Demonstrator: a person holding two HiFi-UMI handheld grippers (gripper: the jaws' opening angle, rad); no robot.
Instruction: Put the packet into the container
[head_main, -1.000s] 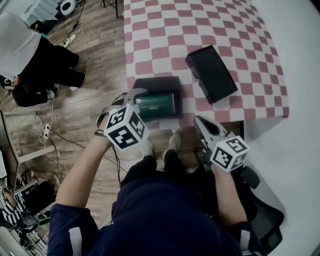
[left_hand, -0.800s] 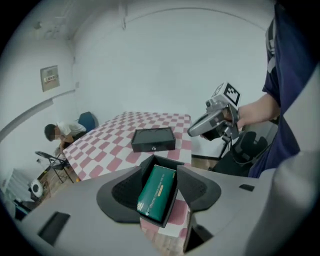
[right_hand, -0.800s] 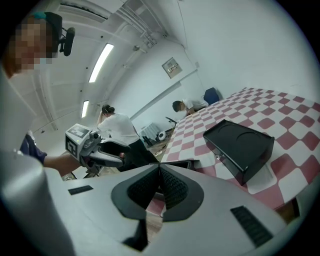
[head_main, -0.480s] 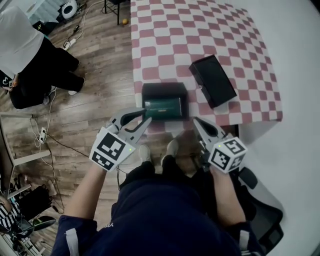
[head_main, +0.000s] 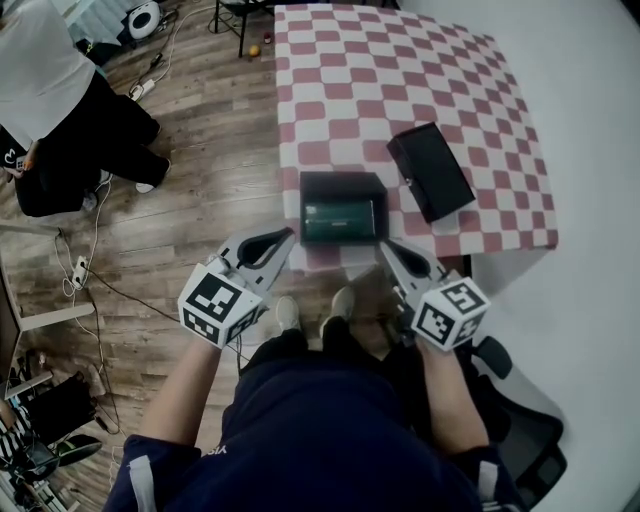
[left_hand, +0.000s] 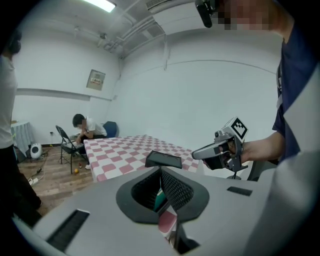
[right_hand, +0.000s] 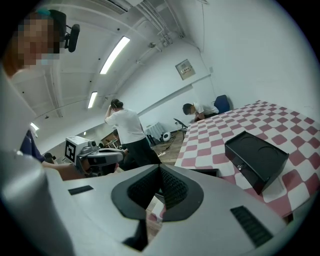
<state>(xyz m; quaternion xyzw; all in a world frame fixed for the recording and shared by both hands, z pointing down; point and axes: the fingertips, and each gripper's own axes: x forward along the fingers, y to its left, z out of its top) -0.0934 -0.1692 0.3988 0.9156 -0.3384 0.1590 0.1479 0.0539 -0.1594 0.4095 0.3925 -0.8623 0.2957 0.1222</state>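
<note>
Packet lies inside the open container; the placing step looks complete. Left gripper: jaws together, nothing held. Right gripper: jaws together, empty. Both hang short of the worktop, over the floor. The container sits at the near edge beside the left corner, so any nudge risks a drop. A black box lies apart to its right; the far worktop is open

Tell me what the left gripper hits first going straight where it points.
Probably the near wall of the black container, green packet inside; depth unclear. The left gripper has empty jaws, closing.
</note>
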